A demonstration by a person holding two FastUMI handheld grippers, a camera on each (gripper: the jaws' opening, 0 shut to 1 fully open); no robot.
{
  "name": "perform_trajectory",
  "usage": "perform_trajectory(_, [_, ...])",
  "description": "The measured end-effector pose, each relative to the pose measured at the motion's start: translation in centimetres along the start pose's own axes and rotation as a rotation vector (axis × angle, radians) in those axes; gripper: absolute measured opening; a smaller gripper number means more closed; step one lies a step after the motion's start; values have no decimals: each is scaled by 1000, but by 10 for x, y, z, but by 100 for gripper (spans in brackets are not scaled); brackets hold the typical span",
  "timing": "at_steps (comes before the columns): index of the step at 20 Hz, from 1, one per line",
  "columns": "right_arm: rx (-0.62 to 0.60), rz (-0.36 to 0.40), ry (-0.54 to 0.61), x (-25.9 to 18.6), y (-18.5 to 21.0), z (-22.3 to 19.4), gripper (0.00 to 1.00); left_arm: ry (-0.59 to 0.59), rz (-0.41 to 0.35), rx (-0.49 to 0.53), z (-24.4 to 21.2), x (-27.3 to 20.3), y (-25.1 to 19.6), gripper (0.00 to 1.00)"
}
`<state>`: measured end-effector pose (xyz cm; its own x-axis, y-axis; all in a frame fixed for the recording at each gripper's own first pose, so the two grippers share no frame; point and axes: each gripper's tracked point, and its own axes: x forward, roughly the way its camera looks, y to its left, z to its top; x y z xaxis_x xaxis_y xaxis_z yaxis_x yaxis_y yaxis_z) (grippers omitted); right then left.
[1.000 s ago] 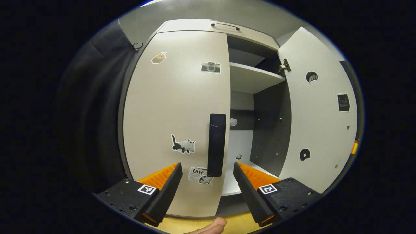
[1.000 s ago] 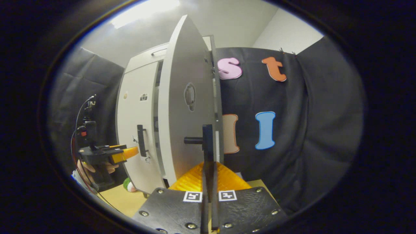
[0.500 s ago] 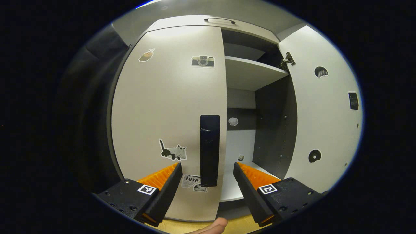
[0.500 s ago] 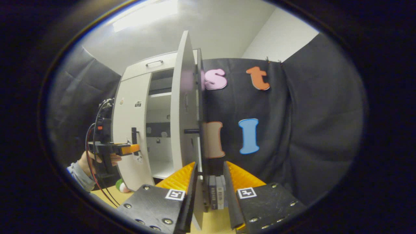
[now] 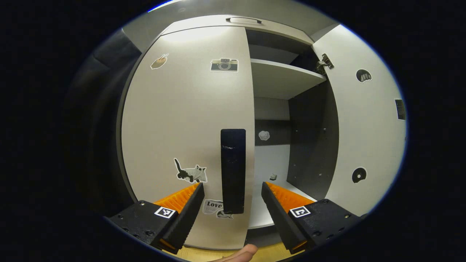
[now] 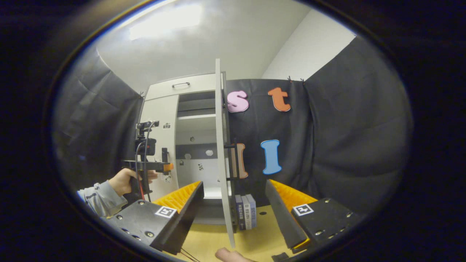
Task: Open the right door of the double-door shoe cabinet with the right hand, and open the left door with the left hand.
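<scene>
Left gripper (image 5: 231,203) spread, fingers flanking the closed left door's black handle (image 5: 233,171) without touching; right gripper (image 6: 233,207) spread, clear of the right door (image 6: 222,153), already swung wide; left door (image 5: 185,127) remains.

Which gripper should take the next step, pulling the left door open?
Left. The left gripper has its jaws open on either side of the black handle of the closed left door. The right gripper, also open, faces the edge of the already open right door.
</scene>
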<state>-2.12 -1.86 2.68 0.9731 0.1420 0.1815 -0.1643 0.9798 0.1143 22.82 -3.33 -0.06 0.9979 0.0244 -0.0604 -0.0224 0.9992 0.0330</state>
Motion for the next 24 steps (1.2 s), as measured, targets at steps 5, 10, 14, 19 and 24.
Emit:
perform_trajectory(5, [-10, 10, -1, -40, 31, -25, 100, 4, -2, -11, 3, 14, -1, 98])
perform_trajectory(10, [36, 113, 8, -75, 84, -55, 100, -7, 69, 46, 7, 23, 12, 88])
perform_trajectory(14, [10, 109, 45, -72, 92, -70, 100, 8, 72, 48, 6, 22, 12, 65])
perform_trajectory(19, [44, 65, 58, -72, 93, -70, 98, 9, 98, 25, 3, 24, 4, 29])
perform_trajectory(24, [43, 1, 66, -58, 69, -74, 100, 45, 72, 5, 1, 18, 4, 24])
